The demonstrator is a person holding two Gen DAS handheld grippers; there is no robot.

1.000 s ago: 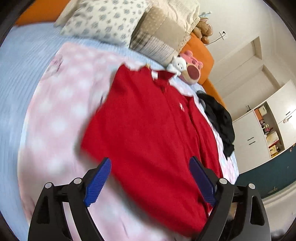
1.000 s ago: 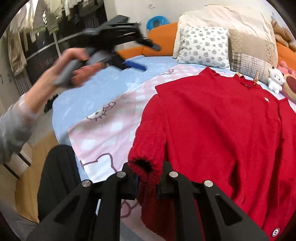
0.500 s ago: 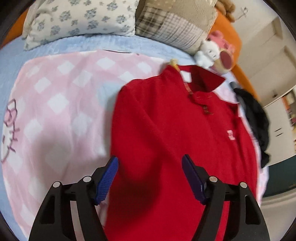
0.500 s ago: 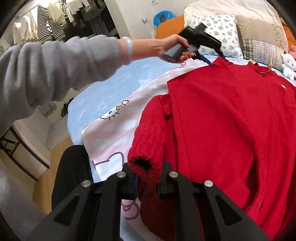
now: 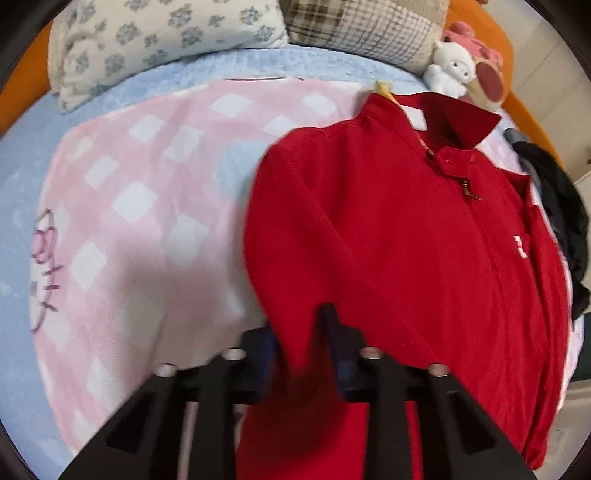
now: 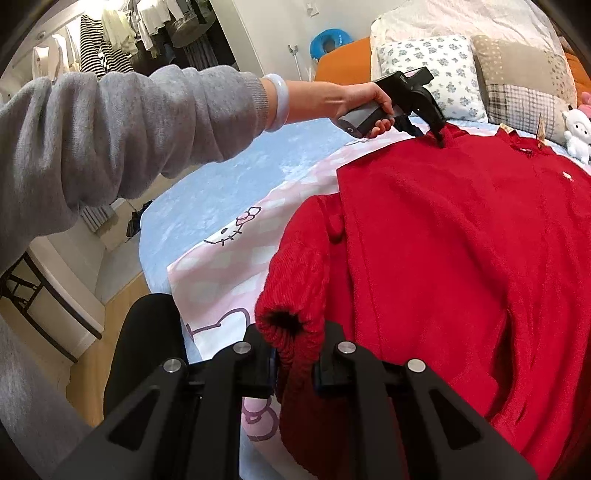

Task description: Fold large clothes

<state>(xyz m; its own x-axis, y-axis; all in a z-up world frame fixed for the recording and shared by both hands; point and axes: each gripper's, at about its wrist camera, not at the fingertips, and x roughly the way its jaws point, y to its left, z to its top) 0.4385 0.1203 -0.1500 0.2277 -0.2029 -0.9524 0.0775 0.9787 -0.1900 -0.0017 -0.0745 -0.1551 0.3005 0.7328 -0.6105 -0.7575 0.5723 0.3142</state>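
Both my tongs grip the red sweater on the bed.

Nearest me, my right gripper (image 6: 295, 354) stays clenched on the ribbed sleeve cuff (image 6: 286, 325) of the red sweater (image 5: 406, 258), which lies spread on the pink checked blanket (image 5: 140, 206). Farther up, my left gripper (image 5: 299, 347) is closing, with a bunched fold at the sweater's shoulder edge between its jaws. Beyond the collar lie the floral pillow (image 5: 166, 33) and white plush toy (image 5: 448, 68).

Soft daylight, fisheye edges, slight blur
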